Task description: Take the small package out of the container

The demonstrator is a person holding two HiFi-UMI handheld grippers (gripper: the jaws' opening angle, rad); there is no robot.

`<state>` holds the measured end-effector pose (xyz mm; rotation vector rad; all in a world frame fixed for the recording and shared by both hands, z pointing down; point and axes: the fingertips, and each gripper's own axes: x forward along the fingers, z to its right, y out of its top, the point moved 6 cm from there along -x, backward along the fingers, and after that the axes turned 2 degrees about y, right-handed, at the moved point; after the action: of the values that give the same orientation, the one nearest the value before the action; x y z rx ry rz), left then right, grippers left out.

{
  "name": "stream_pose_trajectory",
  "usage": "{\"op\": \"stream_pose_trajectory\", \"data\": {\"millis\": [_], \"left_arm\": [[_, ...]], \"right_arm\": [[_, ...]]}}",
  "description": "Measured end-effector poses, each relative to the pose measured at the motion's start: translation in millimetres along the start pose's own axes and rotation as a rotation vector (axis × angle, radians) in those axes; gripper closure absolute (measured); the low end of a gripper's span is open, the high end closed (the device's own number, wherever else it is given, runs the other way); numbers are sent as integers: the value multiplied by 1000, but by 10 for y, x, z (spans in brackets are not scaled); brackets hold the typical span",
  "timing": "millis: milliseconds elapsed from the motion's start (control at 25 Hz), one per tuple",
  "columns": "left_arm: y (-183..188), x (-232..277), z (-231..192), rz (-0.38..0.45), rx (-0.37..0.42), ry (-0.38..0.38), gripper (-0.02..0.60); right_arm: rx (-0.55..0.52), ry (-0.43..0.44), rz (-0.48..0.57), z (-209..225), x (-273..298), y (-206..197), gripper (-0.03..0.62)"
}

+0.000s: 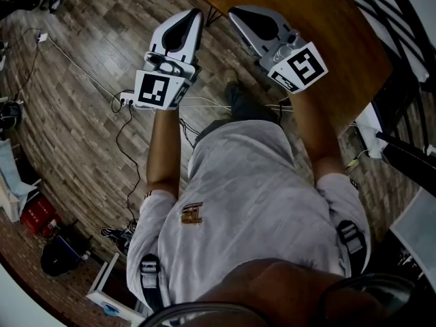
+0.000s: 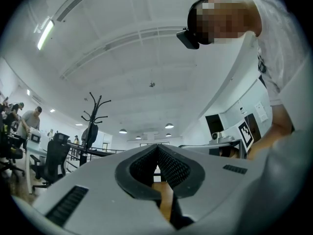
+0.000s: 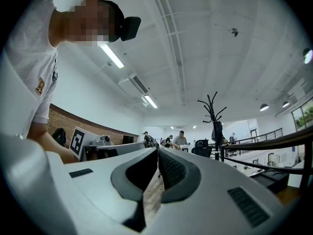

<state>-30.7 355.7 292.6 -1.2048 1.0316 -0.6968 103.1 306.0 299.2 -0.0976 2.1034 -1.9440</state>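
No container or small package shows in any view. In the head view my left gripper point(image 1: 195, 13) and right gripper point(image 1: 234, 11) are held side by side in front of the person's chest, over the floor by the table's edge. Both jaw pairs meet at the tips with nothing between them. The left gripper view looks up along the shut jaws of the left gripper point(image 2: 157, 146) at the ceiling and the room. In the right gripper view the jaws of the right gripper point(image 3: 157, 150) are likewise pressed together and hold nothing.
A brown wooden table point(image 1: 313, 19) lies at the upper right. White cables and a power strip point(image 1: 125, 101) run over the plank floor at left, with a red bag point(image 1: 37, 214) and boxes further left. A coat stand point(image 2: 94, 115), office chairs and distant people show in the gripper views.
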Motion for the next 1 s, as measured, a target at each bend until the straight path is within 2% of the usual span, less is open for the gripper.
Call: {"op": "stream_pose_trajectory", "data": {"millis": [120, 440, 1000], "left_arm": [[-63, 239, -180, 21, -9, -10, 563], [-333, 1016, -827, -24, 16, 0, 563], [-791, 2458, -1607, -61, 36, 8, 563]], "right_arm": [[4, -1, -2, 288, 133, -71, 562], [11, -7, -20, 1250, 562, -234, 562], [-9, -32, -66, 2893, 1023, -469, 560]]}}
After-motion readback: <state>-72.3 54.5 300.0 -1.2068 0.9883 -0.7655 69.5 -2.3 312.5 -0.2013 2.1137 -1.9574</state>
